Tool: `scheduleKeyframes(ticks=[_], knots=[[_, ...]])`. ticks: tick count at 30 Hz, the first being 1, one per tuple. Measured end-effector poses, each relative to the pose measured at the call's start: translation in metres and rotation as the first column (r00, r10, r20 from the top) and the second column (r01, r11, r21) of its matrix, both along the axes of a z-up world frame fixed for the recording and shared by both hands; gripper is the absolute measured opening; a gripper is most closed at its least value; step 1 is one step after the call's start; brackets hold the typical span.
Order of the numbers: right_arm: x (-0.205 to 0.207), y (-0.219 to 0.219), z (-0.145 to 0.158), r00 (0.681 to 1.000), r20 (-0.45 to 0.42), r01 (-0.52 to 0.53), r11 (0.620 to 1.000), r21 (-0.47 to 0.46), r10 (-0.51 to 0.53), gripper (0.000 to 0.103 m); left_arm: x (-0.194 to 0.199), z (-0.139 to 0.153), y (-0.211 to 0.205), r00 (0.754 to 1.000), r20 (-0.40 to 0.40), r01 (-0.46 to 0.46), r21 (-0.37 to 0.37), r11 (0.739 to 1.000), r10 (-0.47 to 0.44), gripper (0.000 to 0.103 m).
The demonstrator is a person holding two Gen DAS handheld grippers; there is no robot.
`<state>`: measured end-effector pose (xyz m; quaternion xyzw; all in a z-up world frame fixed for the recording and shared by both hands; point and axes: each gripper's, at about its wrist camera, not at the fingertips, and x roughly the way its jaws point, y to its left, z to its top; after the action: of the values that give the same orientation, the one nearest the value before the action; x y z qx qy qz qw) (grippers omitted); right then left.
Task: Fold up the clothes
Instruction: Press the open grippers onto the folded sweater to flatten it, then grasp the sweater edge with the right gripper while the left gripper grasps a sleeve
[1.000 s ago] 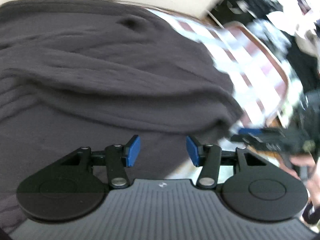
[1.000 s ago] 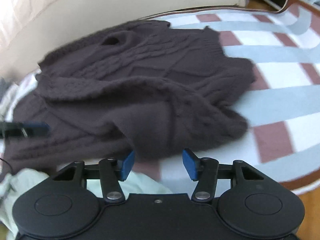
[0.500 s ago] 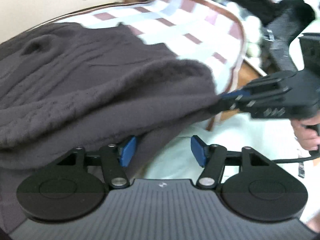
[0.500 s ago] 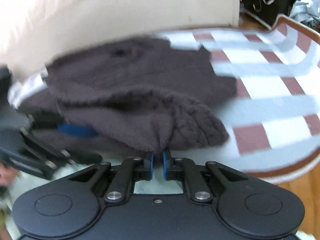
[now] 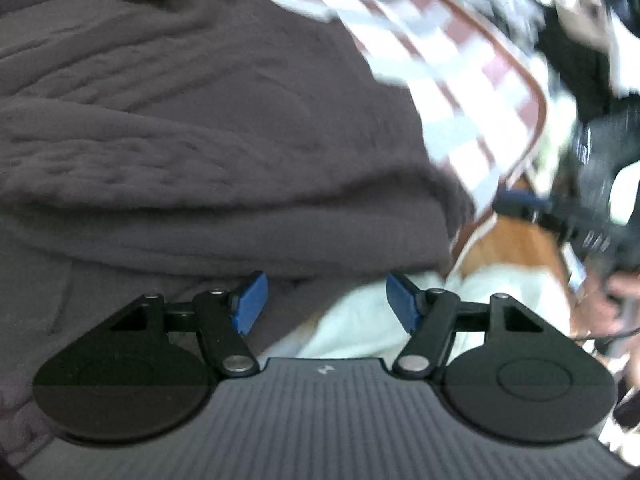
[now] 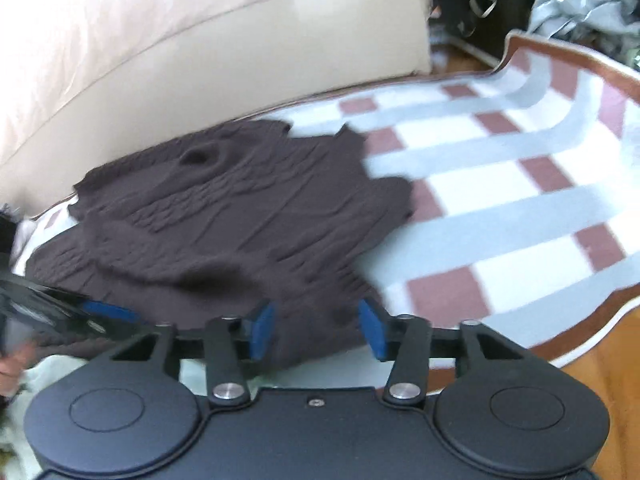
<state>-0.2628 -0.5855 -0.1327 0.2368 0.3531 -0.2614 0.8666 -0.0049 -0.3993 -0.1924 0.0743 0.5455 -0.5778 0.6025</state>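
The dark brown knit sweater (image 6: pixel 224 216) is lying on the checked rug (image 6: pixel 520 184) with its near part doubled over. Both the left gripper (image 5: pixel 322 304) and right gripper (image 6: pixel 316 330) are hovering wide apart at the near edge, gripping nothing. Any further fold is needing matched corners and smoothed layers.

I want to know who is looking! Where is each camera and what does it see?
Left wrist: sits on the left tool, open, facing the dark sweater; the other tool shows at right.
Right wrist: sits on the right tool, open, facing the sweater, checked rug and sofa.
Both see the sweater and rug.
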Motion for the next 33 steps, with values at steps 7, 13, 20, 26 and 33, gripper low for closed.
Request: scheduleKeyframes(ticks=[7, 13, 20, 26, 33], knots=[[0.022, -0.008, -0.027, 0.964, -0.069, -0.259, 0.966, -0.010, 0.258, 0.062, 0.071, -0.007, 0.040, 0.951, -0.036, -0.308, 0.034, 0.951, 0.309, 0.066], [0.039, -0.022, -0.039, 0.930, -0.058, -0.363, 0.932, 0.022, 0.364, 0.009, 0.096, -0.011, 0.054, 0.904, 0.021, -0.427, 0.025, 0.904, 0.427, 0.069], [0.035, 0.003, -0.028, 0.889, -0.116, -0.448, 0.894, -0.028, 0.442, 0.009, 0.105, -0.019, 0.039, 0.908, 0.050, -0.416, -0.003, 0.909, 0.416, 0.096], [0.031, -0.008, -0.031, 0.941, -0.054, -0.333, 0.943, 0.008, 0.333, 0.009, 0.078, -0.006, 0.023, 0.894, 0.345, -0.294, -0.030, 0.955, 0.286, 0.010], [0.091, -0.031, -0.025, 0.942, -0.086, -0.326, 0.945, -0.012, 0.324, 0.009, 0.073, 0.049, 0.057, 0.826, 0.415, -0.354, -0.144, 0.924, 0.381, 0.010]])
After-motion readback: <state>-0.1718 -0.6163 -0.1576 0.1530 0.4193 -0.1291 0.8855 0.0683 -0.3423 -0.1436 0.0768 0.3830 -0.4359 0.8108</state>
